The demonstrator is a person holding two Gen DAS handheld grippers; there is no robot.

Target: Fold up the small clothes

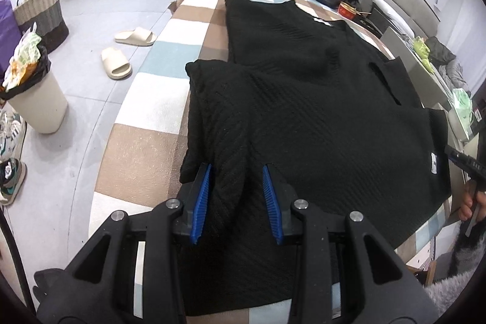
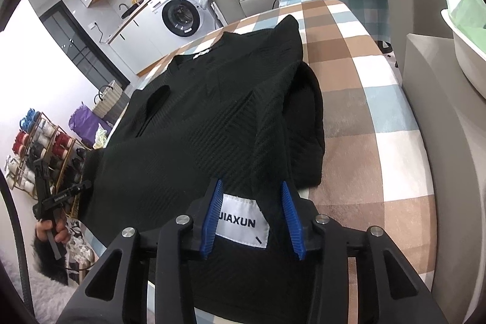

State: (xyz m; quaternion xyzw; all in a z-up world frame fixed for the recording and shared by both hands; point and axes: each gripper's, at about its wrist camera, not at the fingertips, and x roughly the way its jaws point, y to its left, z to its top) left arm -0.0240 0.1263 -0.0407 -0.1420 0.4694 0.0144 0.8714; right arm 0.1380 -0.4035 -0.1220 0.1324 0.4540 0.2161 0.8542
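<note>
We're partway through: the black knit sweater [image 1: 303,87] lies on the checked blanket [image 1: 170,63], sleeves folded in, our left gripper [image 1: 235,199] pinching its near hem, our right gripper [image 2: 252,217] loosely straddling the labelled corner, the lengthwise fold left.

The black garment [image 1: 303,99] is a matt knitted cloth with a raised diagonal rib, and a smooth white woven label [image 2: 243,225] is sewn to it. It lies on a tabletop cover [image 1: 158,99] of soft, slightly fuzzy checked cloth in brown, white and pale blue. The left gripper [image 1: 237,196] and right gripper [image 2: 252,217] have matt black plastic frames with bright metal pins and ridged blue rubbery pads [image 2: 214,220], while the floor [image 1: 100,99] looks smooth and faintly glossy.
</note>
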